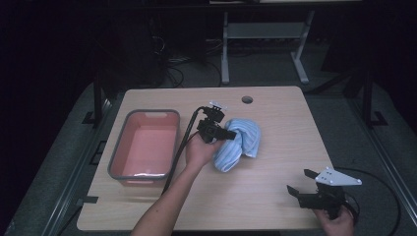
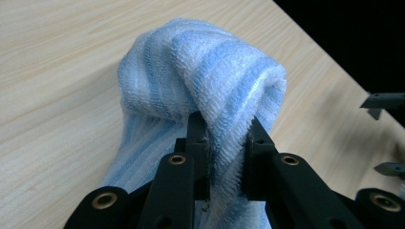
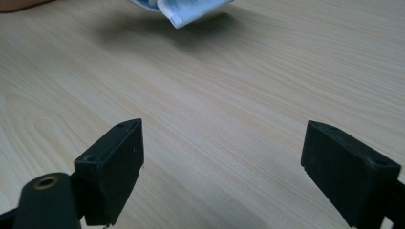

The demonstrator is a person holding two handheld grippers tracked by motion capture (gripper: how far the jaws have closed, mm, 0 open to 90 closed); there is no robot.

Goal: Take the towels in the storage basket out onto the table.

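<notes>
A blue-and-white striped towel (image 1: 238, 143) lies bunched at the middle of the wooden table (image 1: 275, 113). My left gripper (image 1: 227, 133) is shut on a fold of it; in the left gripper view both pads pinch the towel (image 2: 200, 76), whose bulk bulges above the jaws of my left gripper (image 2: 228, 157). My right gripper (image 1: 299, 183) rests near the table's front right corner, jaws wide apart and nothing between them. In the right gripper view my right gripper (image 3: 222, 164) faces bare tabletop, and a corner of the towel (image 3: 184, 10) hangs at the top edge.
A pink basin with a grey rim (image 1: 118, 157) stands on the left part of the table, with nothing in it. A round cable hole (image 1: 247, 100) sits near the far edge. Cables trail from both grippers. Dark floor and a desk frame (image 1: 225, 49) lie beyond.
</notes>
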